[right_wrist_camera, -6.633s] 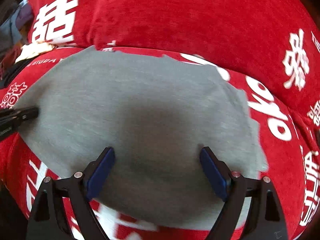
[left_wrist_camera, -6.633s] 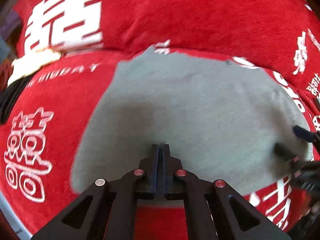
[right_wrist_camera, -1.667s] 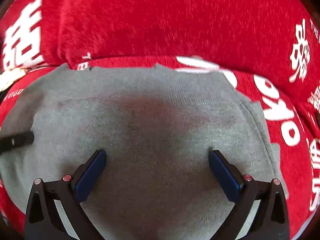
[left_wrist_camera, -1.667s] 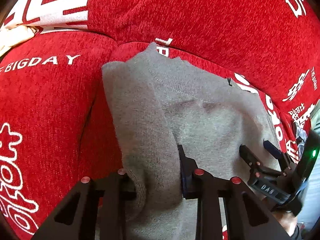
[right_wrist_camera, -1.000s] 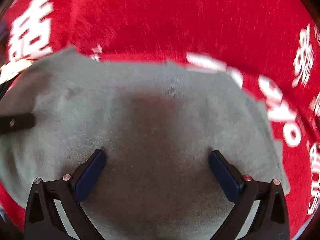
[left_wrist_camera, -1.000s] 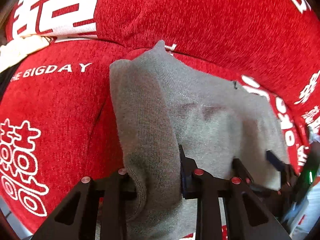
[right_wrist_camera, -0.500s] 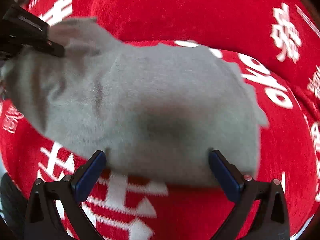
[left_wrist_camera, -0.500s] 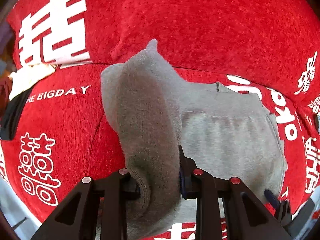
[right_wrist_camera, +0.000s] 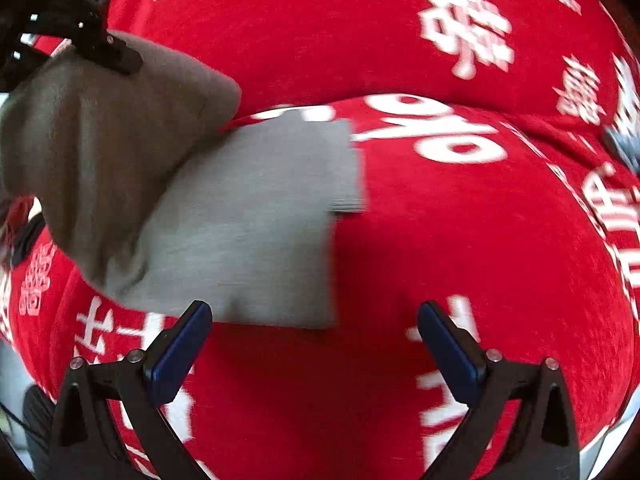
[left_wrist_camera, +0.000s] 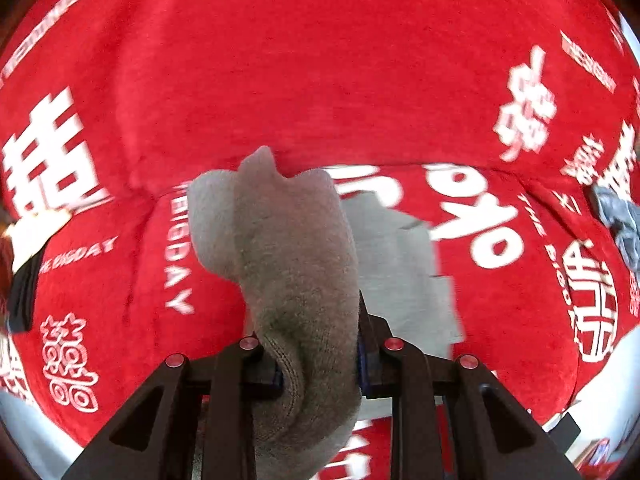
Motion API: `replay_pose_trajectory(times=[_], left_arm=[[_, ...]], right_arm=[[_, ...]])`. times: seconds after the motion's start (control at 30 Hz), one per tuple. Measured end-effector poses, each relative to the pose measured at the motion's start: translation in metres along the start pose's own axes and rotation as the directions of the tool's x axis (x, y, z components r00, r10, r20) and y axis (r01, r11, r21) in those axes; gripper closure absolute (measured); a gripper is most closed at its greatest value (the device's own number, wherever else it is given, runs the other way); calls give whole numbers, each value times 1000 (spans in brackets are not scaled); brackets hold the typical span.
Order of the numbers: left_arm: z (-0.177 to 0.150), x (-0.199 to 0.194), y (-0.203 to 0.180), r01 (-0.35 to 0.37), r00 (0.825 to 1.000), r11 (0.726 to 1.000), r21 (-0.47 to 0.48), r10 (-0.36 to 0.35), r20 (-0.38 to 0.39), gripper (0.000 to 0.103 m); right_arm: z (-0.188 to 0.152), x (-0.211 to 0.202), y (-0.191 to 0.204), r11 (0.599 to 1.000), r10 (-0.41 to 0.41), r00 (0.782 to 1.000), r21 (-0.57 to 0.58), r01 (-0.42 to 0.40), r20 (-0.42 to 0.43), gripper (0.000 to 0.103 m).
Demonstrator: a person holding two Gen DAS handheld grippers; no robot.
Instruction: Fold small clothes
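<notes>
Left gripper [left_wrist_camera: 318,356] is clamped on a raised fold of the grey garment [right_wrist_camera: 248,220], whose remainder lies flat on the red printed cover [right_wrist_camera: 460,240]. Right gripper [right_wrist_camera: 314,344] stands wide apart, empty, near the garment's near edge.

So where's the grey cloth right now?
The grey cloth lies on the red sofa cover, left of centre in the right wrist view. Its left end is lifted, pinched in the left hand-held gripper.
</notes>
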State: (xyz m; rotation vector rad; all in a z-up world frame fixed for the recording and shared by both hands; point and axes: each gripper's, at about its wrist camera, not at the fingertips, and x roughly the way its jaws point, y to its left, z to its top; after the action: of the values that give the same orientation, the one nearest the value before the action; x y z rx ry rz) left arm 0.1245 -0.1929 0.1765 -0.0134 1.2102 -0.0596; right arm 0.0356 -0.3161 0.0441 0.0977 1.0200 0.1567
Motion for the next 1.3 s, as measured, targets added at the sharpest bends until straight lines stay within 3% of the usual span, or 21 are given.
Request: replay_pose_trajectory(times=[0.17,0.23,0.33,0.4,0.53,0.57,0.63,0.7,0.8,0.87,0.93,0.97,1.13,1.27,1.3], left_arm=[[-7,74,-61,-23,991,999,46,29,-127,76],[-17,99,-81,-56,984,993,99,72,-162,75],[-27,109,-96,-107,981,981,163,130,-142,60],[-25,100,-90,-68,985,985,161,91,-143,59],[-19,52,-48,113,987,992,59,-106,-122,55],[-18,37,-37,143,986,989,46,-138,-97,35],[-24,5,-11,153,988,988,20,-153,16,6],[-33,-14,12,147,982,989,7,-147,116,6],[-47,-13,29,170,980,985,29,-172,104,6],[-56,-3,32,145,984,988,48,-149,99,6],[-69,14,24,136,987,986,96,-143,71,6],[-76,19,19,137,987,984,118,-145,69,6],[-98,25,-11,177,976,964,198,-197,87,6],[-98,37,-27,229,967,953,201,-247,68,6],[-97,41,-30,241,965,951,192,-257,62,6]], right_arm=[[-2,4,-47,992,-33,999,120,36,-26,1],[-7,0,-58,988,-38,999,147,42,-35,1],[-10,-3,-64,988,-43,999,146,47,-31,1],[-12,-6,-65,989,-39,999,140,43,-29,1],[-15,-12,-66,990,-13,1000,138,16,-27,1],[-15,-13,-66,990,0,1000,142,4,-25,1],[-12,-16,-67,987,41,999,153,-39,-10,1],[-5,-18,-66,982,100,995,159,-99,4,1],[19,-17,-62,968,198,980,151,-200,31,1],[46,-12,-62,931,328,943,151,-332,50,1],[72,-2,-64,898,406,913,166,-407,42,1],[91,7,-64,874,461,887,159,-459,23,1],[150,54,-42,848,527,840,143,-511,-129,1],[174,85,-9,876,480,852,62,-478,-208,1],[177,93,-4,882,467,856,54,-468,-220,5]])
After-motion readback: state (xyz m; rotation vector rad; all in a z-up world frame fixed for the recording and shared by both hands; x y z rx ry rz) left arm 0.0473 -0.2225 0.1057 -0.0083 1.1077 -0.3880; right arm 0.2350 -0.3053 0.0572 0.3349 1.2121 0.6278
